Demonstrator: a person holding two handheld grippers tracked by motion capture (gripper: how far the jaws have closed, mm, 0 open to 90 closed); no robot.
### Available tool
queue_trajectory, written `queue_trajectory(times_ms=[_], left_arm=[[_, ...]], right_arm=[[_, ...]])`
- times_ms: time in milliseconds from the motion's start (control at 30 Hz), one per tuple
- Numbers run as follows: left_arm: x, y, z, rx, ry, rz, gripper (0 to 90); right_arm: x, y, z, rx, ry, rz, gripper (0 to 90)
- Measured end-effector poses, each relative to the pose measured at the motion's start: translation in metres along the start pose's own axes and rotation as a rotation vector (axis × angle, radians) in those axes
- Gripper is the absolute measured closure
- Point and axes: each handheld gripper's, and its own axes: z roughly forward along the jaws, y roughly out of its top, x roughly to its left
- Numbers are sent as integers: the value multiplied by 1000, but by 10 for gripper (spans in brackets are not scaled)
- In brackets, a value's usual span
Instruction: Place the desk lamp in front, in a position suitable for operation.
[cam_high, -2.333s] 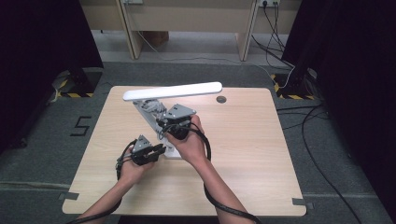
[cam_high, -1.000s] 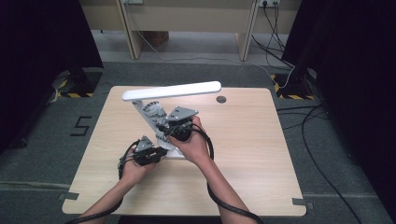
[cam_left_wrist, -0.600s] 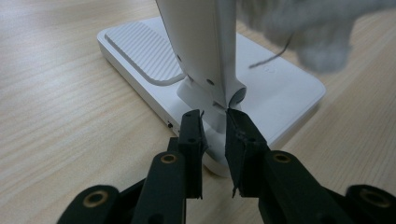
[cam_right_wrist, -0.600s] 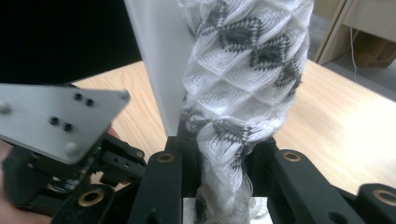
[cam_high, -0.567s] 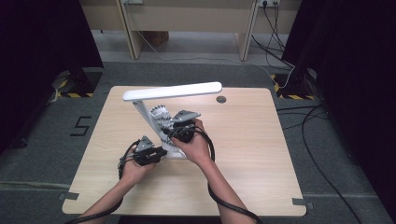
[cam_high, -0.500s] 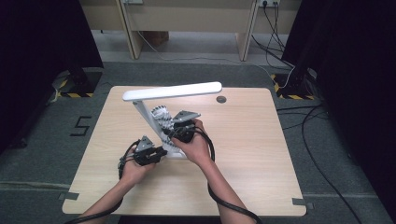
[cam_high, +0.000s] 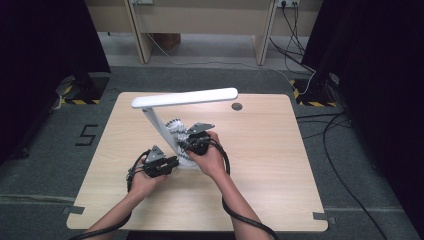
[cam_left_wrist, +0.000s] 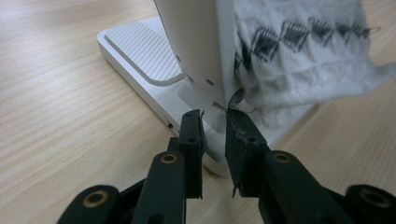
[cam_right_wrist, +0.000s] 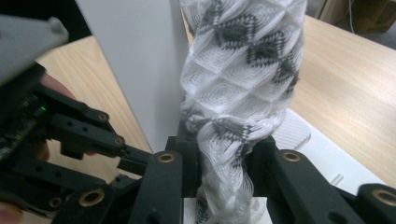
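Your right gripper has sunk along the lamp stem (close to the base now), jaws clamped on the knitted cloth. Your left gripper hasn't budged, its jaws narrowly parted over the lamp base on the counter, pinching a thread of the cloth.

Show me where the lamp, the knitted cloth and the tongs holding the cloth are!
lamp (cam_high: 185, 97), high view, on its long white head bar.
knitted cloth (cam_right_wrist: 238, 84), right gripper view, on its diamond-patterned middle.
right tongs (cam_right_wrist: 219, 186), right gripper view, midway between the tips, shut on the cloth.
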Motion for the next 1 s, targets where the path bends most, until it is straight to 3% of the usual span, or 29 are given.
queue_trajectory(times_ms=[333, 733, 833, 1000], left_arm=[[0, 0, 0, 3, 1, 2, 759], [0, 0, 0, 3, 3, 1, 758], [-1, 0, 0, 1, 5, -1, 757], [-1, 0, 0, 3, 5, 1, 754]], right_arm=[[-3, -13, 4, 78, -53, -6, 738], [-21, -27, -8, 160, -139, 27, 726], [-20, -29, -7, 173, -147, 35, 662], [-18, -26, -10, 143, -197, 51, 451]])
